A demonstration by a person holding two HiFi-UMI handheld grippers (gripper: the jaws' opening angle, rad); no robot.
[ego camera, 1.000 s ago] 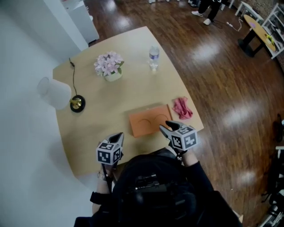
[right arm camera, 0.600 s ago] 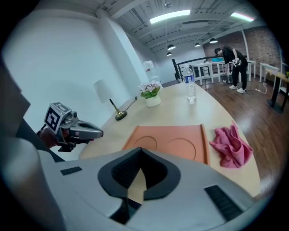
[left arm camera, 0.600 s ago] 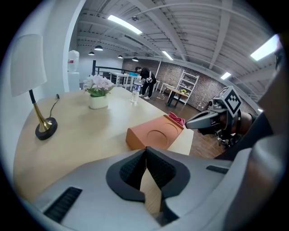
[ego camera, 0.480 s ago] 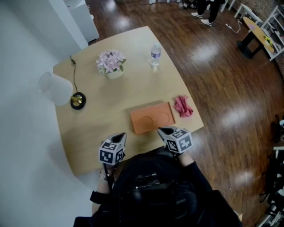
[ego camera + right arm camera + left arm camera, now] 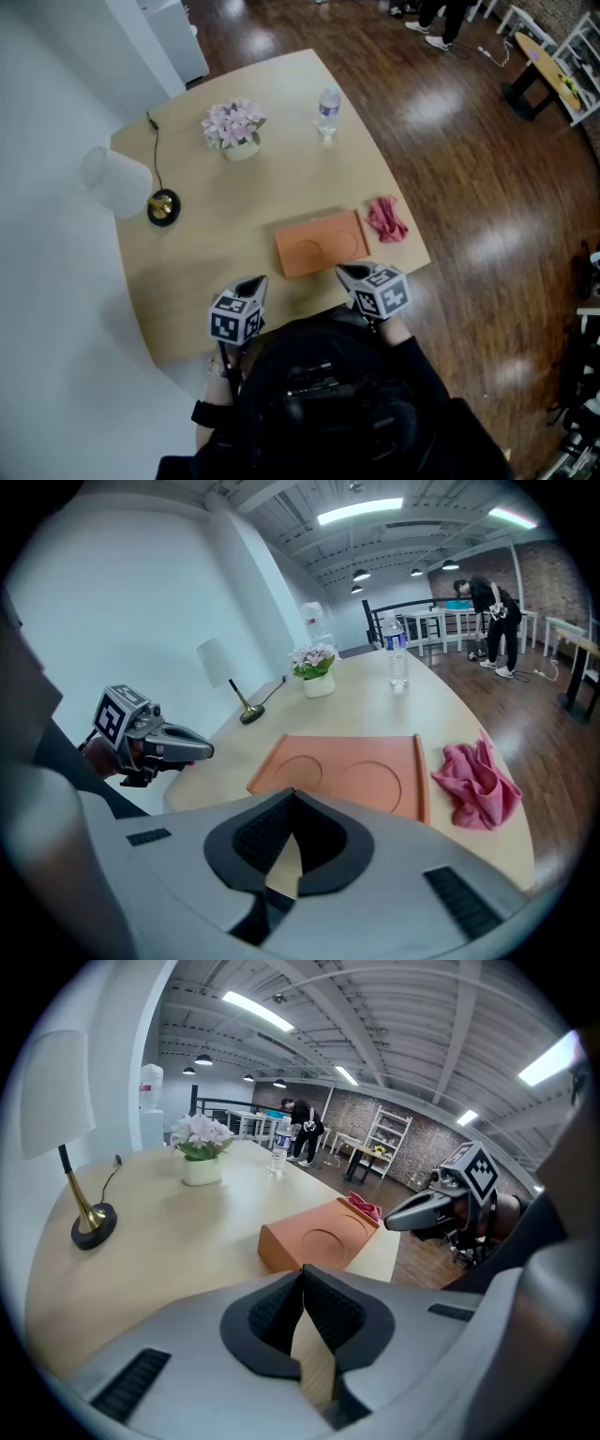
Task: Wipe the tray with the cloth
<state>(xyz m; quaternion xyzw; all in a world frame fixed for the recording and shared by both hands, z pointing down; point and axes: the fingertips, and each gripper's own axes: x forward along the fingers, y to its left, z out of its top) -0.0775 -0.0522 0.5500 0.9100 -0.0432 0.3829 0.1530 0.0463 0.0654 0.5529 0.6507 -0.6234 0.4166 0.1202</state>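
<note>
**Cloth** (image 5: 476, 785). Pink, crumpled in a loose heap on the table (image 5: 216, 220). It is found ahead and to the right of the right gripper (image 5: 292, 803), just beside the tray's right-hand rim. Whether the rim is touched cannot be told. It is judged soft, light and limp, and likely to bunch and drag rather than slide. A raised fold at the top of the heap is suggested as the place to pinch, so that several layers are gathered at once.

**Tray** (image 5: 347, 775). Orange, flat, empty, with two round recesses. It is placed straight ahead of the right gripper. It is judged stiff and light, so it may be pushed along under a wipe unless steadied.

**Right gripper.** The jaws are brought fully together. Nothing is held or touched.

**Left gripper** (image 5: 302, 1274). The pads are met at the tips. Nothing is held between them, and only bare table is seen ahead.
</note>
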